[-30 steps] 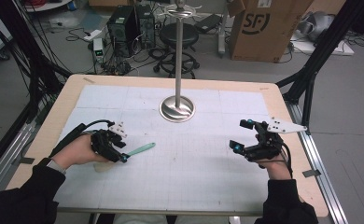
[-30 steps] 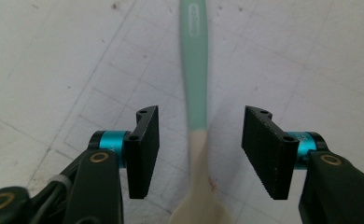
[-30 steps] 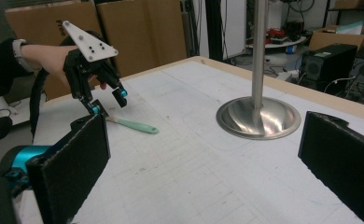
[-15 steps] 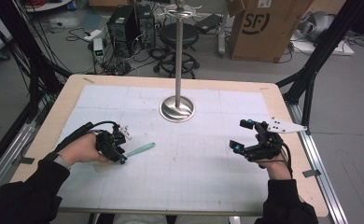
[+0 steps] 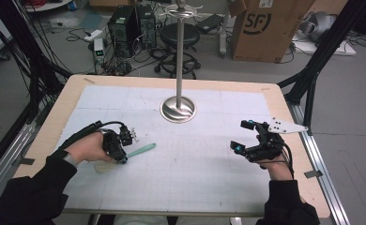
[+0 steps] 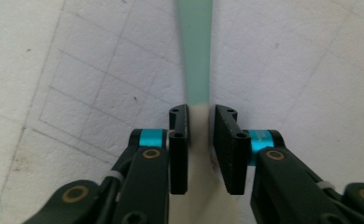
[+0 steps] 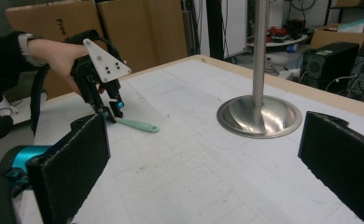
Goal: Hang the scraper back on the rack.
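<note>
The left gripper (image 5: 123, 157) hangs over the spatula (image 5: 125, 156), its 2 jaws having just been closing around the neck where the cream blade meets the green handle. In the left gripper view the spatula (image 6: 196, 51) runs straight up toward 12 o'clock between the pads, which look about to touch it, though contact is hard to confirm, so I judge it not yet clamped. On the worktop (image 5: 204, 173) the spatula's long axis points from 8 o'clock to 2 o'clock. The right gripper (image 5: 247, 137) idles wide apart, well away at 3 o'clock; the left hand is far nearer.
</note>
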`<state>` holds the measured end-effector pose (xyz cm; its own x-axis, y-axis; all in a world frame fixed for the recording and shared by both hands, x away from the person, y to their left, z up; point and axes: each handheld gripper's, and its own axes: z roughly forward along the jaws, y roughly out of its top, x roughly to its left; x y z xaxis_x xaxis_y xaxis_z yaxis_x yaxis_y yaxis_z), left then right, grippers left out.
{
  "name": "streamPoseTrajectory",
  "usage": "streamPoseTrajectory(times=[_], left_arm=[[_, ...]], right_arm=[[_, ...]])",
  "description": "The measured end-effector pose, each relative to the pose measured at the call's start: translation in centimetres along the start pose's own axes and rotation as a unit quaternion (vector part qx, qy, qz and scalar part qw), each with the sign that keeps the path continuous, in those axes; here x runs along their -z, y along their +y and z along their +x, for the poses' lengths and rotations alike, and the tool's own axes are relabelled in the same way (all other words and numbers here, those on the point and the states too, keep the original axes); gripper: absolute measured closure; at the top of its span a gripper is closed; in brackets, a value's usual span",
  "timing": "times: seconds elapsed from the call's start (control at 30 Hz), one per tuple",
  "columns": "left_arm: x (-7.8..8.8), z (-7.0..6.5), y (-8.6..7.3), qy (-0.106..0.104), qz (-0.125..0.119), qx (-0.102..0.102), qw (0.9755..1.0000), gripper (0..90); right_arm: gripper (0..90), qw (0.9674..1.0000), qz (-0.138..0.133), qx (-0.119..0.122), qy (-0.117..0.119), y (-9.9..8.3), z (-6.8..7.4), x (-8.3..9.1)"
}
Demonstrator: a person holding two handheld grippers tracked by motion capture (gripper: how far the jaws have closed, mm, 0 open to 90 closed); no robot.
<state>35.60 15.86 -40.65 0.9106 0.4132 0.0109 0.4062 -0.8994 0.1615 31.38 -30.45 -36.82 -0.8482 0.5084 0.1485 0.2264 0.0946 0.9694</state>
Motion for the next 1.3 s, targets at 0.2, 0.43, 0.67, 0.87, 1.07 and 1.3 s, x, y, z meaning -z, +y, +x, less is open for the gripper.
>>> streamPoseTrajectory(times=[0.2, 0.43, 0.67, 0.87, 1.07, 1.3], left_arm=[[0.1, 0.0, -0.2, -0.001, -0.006, -0.003, 1.0000, 80.3], [0.6, 0.1, -0.9, 0.000, -0.041, 0.006, 0.9991, 80.5], [2.8, 0.4, -2.2, -0.004, -0.124, 0.034, 0.9916, 80.5], [4.8, 1.0, -3.0, -0.017, -0.199, 0.055, 0.9782, 80.5], [6.0, 1.7, -3.0, -0.017, -0.271, 0.078, 0.9592, 80.5], [7.0, 2.3, -2.9, 0.018, -0.355, 0.109, 0.9284, 80.5]], right_arm=[[0.9, 1.0000, 0.001, 0.001, 0.002, 0.0, 0.1, 0.0], [0.9, 1.0000, -0.001, -0.001, -0.002, 0.0, -0.1, 0.1], [0.9, 1.0000, 0.000, 0.001, -0.002, 0.0, -0.1, 0.1], [0.9, 1.0000, 0.001, 0.002, -0.003, 0.0, 0.0, 0.1], [0.9, 1.0000, 0.000, 0.000, -0.003, 0.0, -0.1, 0.1], [0.9, 1.0000, -0.001, -0.001, -0.003, 0.0, -0.1, 0.1]])
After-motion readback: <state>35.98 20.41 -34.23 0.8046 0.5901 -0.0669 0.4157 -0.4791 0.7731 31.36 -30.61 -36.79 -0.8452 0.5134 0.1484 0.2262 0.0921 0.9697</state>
